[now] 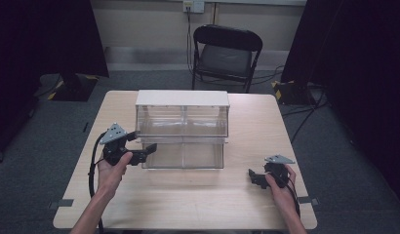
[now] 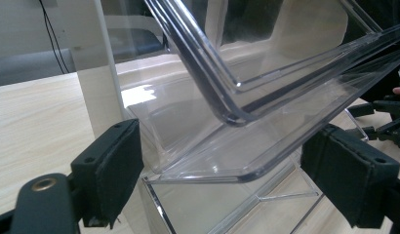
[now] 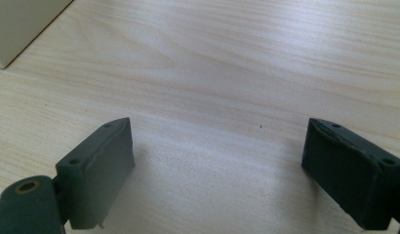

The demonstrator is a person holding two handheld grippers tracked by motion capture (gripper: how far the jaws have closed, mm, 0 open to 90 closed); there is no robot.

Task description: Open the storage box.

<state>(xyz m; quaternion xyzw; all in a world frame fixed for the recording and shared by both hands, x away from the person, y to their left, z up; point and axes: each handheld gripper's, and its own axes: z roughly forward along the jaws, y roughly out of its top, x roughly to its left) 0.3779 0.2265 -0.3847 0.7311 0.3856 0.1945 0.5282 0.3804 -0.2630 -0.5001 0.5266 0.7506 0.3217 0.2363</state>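
A clear plastic bin unit (image 1: pixel 182 129) with a white top (image 1: pixel 182 97) stands at the middle of the wooden table (image 1: pixel 188 200). Its lower clear bin (image 1: pixel 182 155) juts forward, tilted. My left gripper (image 1: pixel 143 142) is open at the bin's front left corner. In the left gripper view the rounded rim of that tilted bin (image 2: pixel 247 161) lies between the wide-apart jaws of the left gripper (image 2: pixel 232 180), with no pad touching it. My right gripper (image 1: pixel 252 176) rests low over bare table at the front right. It is open, and bare wood shows between the right gripper's (image 3: pixel 217 170) jaws.
A black folding chair (image 1: pixel 226 53) stands behind the table's far edge. Dark curtains hang at both sides. A white corner of the unit (image 3: pixel 22 24) shows at the upper left of the right gripper view. The right gripper (image 2: pixel 388 122) shows beyond the bin in the left gripper view.
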